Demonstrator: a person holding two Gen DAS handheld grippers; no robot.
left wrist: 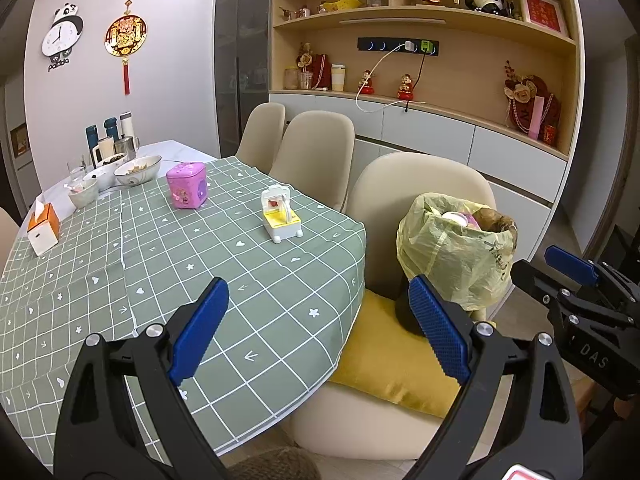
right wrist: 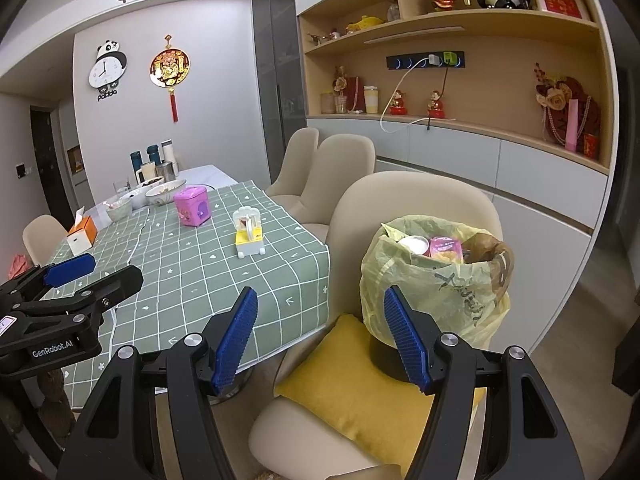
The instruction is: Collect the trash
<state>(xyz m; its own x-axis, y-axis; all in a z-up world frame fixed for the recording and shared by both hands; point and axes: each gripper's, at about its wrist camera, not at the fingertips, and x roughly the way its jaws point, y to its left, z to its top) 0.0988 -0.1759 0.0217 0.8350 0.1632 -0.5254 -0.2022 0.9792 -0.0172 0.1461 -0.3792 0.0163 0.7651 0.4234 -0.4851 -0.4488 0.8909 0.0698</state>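
A bin lined with a yellow-green bag (left wrist: 456, 252) stands on a yellow cushion (left wrist: 384, 364) on a beige chair; it also shows in the right wrist view (right wrist: 436, 284). It holds trash, including a white lid (right wrist: 414, 245) and a pink packet (right wrist: 445, 248). My left gripper (left wrist: 316, 332) is open and empty over the table's near corner. My right gripper (right wrist: 320, 336) is open and empty, just in front of the bin and above the cushion (right wrist: 360, 392). Each gripper shows at the edge of the other's view.
The table has a green checked cloth (left wrist: 192, 256). On it are a pink tin (left wrist: 187, 185), a small white and yellow toy (left wrist: 280, 220), an orange tissue box (left wrist: 42, 230), bowls (left wrist: 138, 169) and flasks. Beige chairs (left wrist: 316, 152) line the right side. Shelving stands behind.
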